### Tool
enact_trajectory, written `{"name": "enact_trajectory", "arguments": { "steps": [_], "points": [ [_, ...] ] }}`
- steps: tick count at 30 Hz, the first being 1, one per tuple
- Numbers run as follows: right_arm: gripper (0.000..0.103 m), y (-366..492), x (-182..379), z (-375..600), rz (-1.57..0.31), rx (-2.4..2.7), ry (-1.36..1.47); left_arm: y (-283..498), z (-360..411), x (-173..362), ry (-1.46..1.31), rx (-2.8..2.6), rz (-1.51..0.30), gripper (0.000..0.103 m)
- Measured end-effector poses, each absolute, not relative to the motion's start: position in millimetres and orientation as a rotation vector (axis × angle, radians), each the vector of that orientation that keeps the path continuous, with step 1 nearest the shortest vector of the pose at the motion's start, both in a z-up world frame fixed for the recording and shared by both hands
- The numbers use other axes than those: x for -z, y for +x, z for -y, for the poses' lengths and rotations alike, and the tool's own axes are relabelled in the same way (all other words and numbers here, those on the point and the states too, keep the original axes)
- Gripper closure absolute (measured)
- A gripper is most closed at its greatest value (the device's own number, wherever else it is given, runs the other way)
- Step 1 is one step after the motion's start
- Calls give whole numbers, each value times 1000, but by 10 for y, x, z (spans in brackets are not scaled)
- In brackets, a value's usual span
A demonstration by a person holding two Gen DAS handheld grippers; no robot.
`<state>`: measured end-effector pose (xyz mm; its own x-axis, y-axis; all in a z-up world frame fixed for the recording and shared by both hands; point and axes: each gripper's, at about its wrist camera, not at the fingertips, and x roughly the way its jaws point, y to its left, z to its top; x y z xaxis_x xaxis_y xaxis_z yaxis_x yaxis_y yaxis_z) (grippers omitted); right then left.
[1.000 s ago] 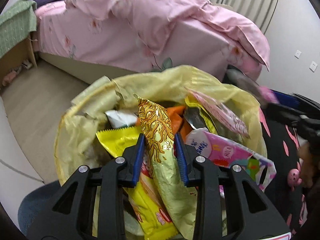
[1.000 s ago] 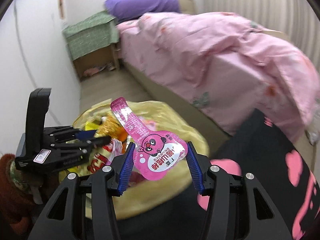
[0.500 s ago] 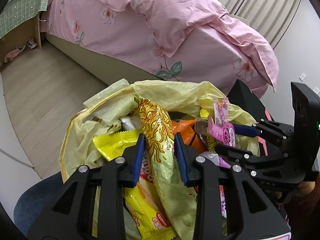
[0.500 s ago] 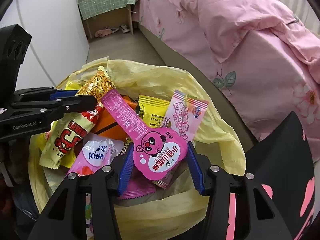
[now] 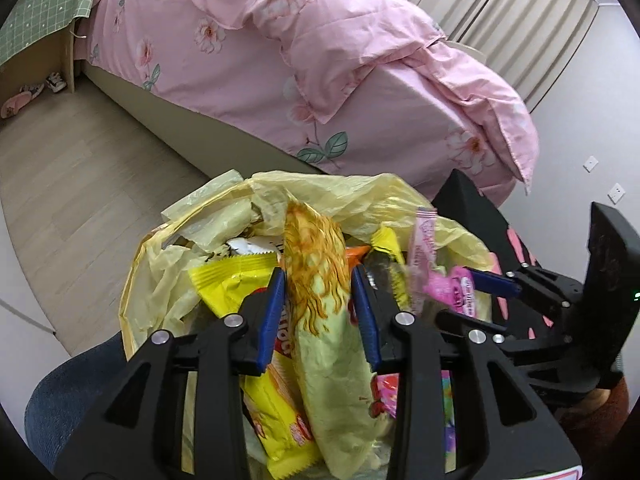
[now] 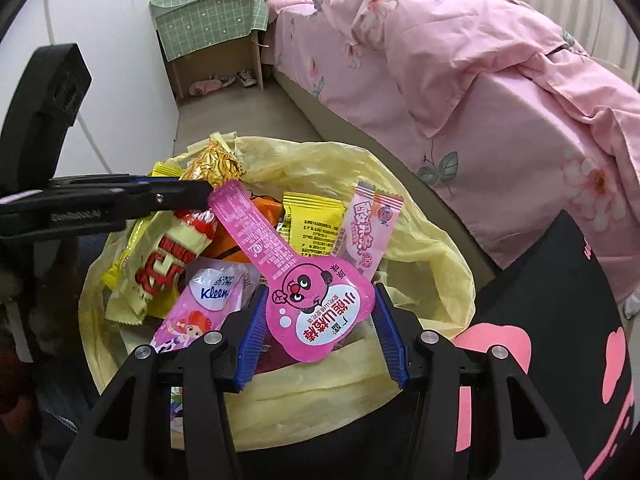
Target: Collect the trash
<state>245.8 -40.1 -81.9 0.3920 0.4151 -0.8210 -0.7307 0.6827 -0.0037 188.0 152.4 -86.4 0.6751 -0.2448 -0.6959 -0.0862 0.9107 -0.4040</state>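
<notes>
A yellow trash bag [image 5: 320, 188] [image 6: 432, 264] stands open, stuffed with snack wrappers. My left gripper [image 5: 318, 276] [image 6: 192, 192] is over its left side. A golden noodle wrapper [image 5: 328, 340] [image 6: 214, 164] stands upright between its blue pads, which still touch it while the jaws are opening. My right gripper [image 6: 319, 292] [image 5: 492, 280] hovers over the bag's near rim, shut on a pink pouch [image 6: 316, 312] [image 5: 456, 288] with a cartoon face. The pouch's long neck points up over the trash.
A bed with a pink floral quilt [image 5: 320, 60] [image 6: 480, 60] runs behind the bag. A nightstand under a green cloth [image 6: 208, 28] stands by the wall, shoes [image 6: 224, 82] beneath it. A black surface with pink shapes [image 6: 560, 320] lies right of the bag.
My right gripper has come down over the bag with the pink pouch and now shows at the right of the left wrist view. The left gripper rose slightly, keeping the golden wrapper.
</notes>
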Motion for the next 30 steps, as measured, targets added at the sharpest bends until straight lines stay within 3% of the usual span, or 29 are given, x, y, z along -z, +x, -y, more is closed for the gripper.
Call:
{"name": "enact_trajectory", "arguments": {
  "steps": [5, 8, 17, 30],
  "points": [
    [54, 2427, 830, 339, -891, -750, -385, 1811, -1575, 711, -452, 94, -792, 60],
    [37, 2387, 809, 350, -883, -746, -371, 1770, -1603, 598, -452, 82, -771, 55],
    [34, 1829, 327, 991, -806, -632, -134, 1202, -1181, 167, -268, 71, -688, 28],
    [34, 391, -61, 1956, -702, -401, 5, 175, -430, -30, -92, 113, -709, 26]
  ]
}}
